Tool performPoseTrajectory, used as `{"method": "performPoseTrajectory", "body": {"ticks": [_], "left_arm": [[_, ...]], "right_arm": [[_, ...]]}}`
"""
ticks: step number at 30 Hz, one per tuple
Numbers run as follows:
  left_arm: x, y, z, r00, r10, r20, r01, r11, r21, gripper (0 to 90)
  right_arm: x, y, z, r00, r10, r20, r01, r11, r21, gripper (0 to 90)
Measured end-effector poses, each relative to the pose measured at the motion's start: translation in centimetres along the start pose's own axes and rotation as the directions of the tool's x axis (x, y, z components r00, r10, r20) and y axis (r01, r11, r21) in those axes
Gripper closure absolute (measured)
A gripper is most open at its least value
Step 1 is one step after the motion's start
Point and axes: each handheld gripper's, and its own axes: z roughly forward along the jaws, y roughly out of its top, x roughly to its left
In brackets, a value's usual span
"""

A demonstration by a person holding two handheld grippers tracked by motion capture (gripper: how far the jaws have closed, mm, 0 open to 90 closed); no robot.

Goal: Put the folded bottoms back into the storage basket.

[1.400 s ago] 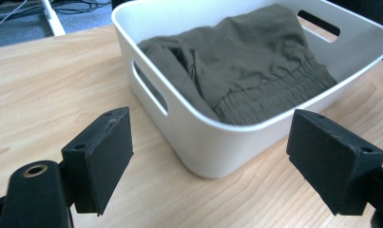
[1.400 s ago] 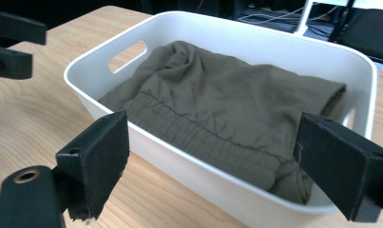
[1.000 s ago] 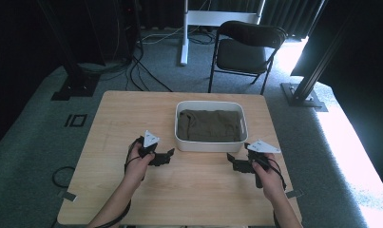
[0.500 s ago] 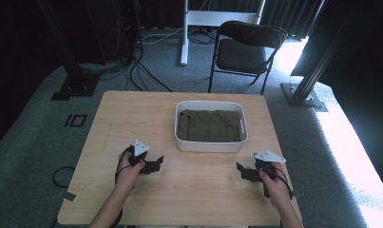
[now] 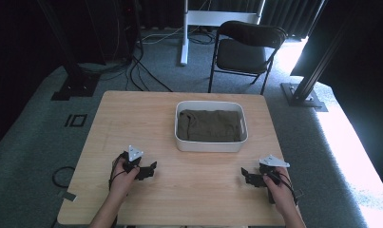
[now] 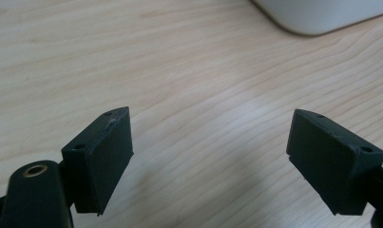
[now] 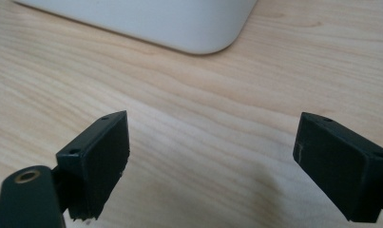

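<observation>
Both grippers sit low near the table's [image 5: 132, 114] front edge, jaws spread wide, holding nothing. The tub [image 5: 211, 144] with the folded cloth [image 5: 209, 126] lies ahead between them, left gripper [image 5: 144, 171] and right gripper [image 5: 250, 177] about equally near.

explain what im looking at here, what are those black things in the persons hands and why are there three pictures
A person sits at a light wooden table holding a hand-held tool in each hand: the left gripper and the right gripper, each with two black jaws that pinch things.

The wide picture comes from a camera fixed above the table. The two close-ups come from small cameras riding on each gripper, looking along its jaws. In both close-ups, the left gripper and right gripper have jaws spread wide apart with bare wood between them, so nothing is held.

On the table stands a white rectangular plastic tub with a folded dark olive cloth inside. Its rounded corner shows in each close-up.
</observation>
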Motion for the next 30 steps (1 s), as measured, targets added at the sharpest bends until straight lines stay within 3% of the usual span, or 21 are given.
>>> {"method": "performPoseTrajectory", "body": {"ticks": [10, 14, 17, 20, 24, 30], "left_arm": [[1.3, -1.6, -0.5, 0.9948, -0.063, -0.080, 0.066, 0.9970, 0.041, 17.0], [1.9, -2.1, -0.7, 0.9856, -0.087, -0.145, 0.095, 0.9941, 0.051, 16.5], [2.2, -2.2, -0.9, 0.9787, -0.113, -0.171, 0.124, 0.9908, 0.054, 15.5], [2.2, -2.3, -0.9, 0.9770, -0.122, -0.175, 0.132, 0.9903, 0.044, 15.1], [2.2, -2.3, -0.8, 0.9808, -0.109, -0.162, 0.119, 0.9916, 0.051, 12.2], [2.1, -2.2, -0.7, 0.9800, -0.113, -0.164, 0.123, 0.9911, 0.052, 10.9]], "right_arm": [[-0.4, -1.2, -0.1, 0.9994, 0.021, 0.026, -0.022, 0.999, 0.047, 11.6], [-0.6, -1.5, -0.2, 0.9985, 0.032, 0.045, -0.035, 0.997, 0.064, 11.6], [-0.8, -1.6, -0.3, 0.9977, 0.034, 0.058, -0.039, 0.996, 0.076, 11.6], [-0.6, -1.7, -0.3, 0.9976, 0.018, 0.067, -0.023, 0.996, 0.081, 11.6], [-0.6, -1.7, -0.3, 0.9976, 0.017, 0.067, -0.022, 0.997, 0.080, 11.6], [-0.6, -1.7, -0.3, 0.9977, 0.016, 0.066, -0.021, 0.997, 0.080, 11.6]]}}
